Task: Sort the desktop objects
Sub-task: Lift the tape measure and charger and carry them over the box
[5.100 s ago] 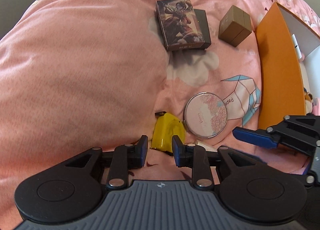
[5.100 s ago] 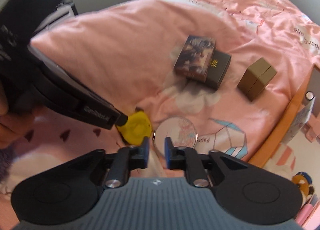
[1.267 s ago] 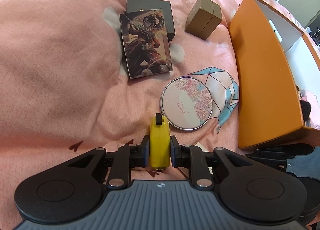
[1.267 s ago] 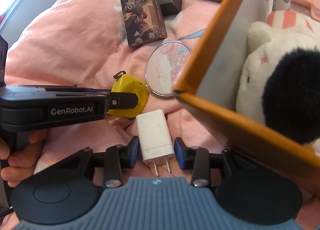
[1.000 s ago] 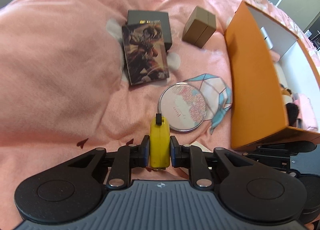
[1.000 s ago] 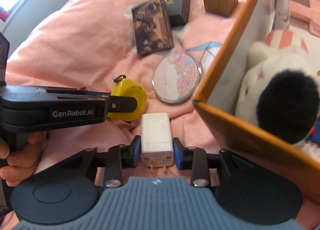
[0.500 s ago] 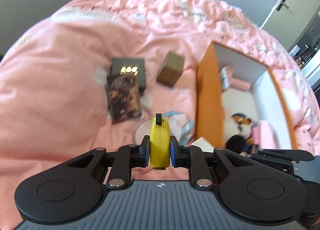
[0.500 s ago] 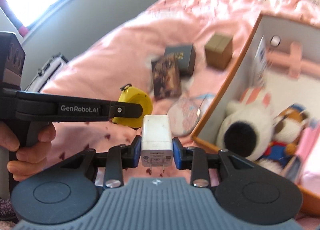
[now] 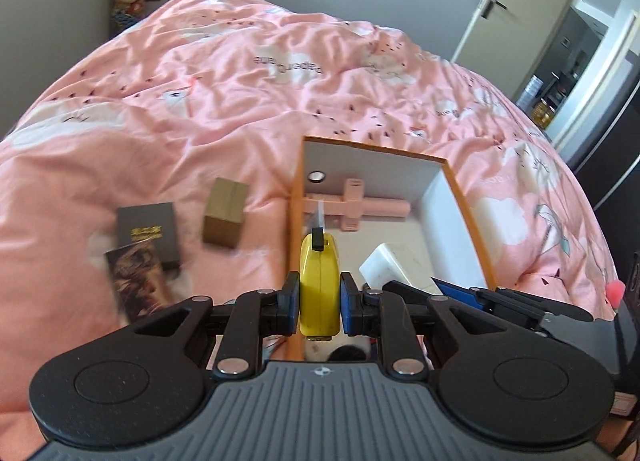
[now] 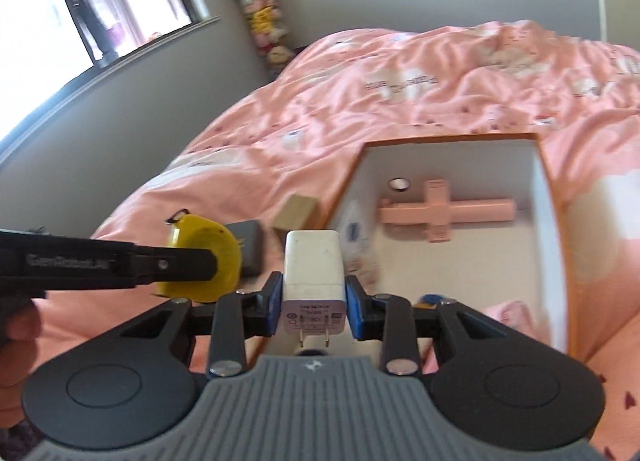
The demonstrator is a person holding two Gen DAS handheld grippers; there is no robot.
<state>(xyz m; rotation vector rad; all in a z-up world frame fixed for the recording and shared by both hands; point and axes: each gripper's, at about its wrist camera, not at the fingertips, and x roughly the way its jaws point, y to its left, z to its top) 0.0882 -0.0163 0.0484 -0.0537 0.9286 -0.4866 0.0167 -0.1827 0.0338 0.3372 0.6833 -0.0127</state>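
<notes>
The white charger (image 10: 313,276) shows "OPPO" in small grey print on its plug face, just above the two metal prongs that point back at the camera; the finer print under it is too small to read. The side of the left tool (image 9: 320,301) carries white lettering in the right wrist view, but it is too blurred to make out. On the pink duvet (image 9: 248,101), the print reads upside down and looks like "paper crane", though it is soft. The black box (image 9: 147,232) bears a gold stamp, unreadable from here.

The left tool is clamped on the yellow tape measure (image 9: 320,289), a smooth, rounded yellow case held on edge between the blue pads (image 9: 347,303), with a black tab at its top. It hangs over the near left wall of the orange box (image 9: 468,213). The right tool (image 10: 313,307) grips the charger by its flat sides, raised above the orange box's open white interior.

Inside lie a pink cross-shaped piece (image 10: 440,213) and a small round silver item (image 10: 399,183). Outside on the duvet sit a brown cardboard cube (image 9: 225,213), the black box and a picture-covered box (image 9: 136,281) leaning against it.
</notes>
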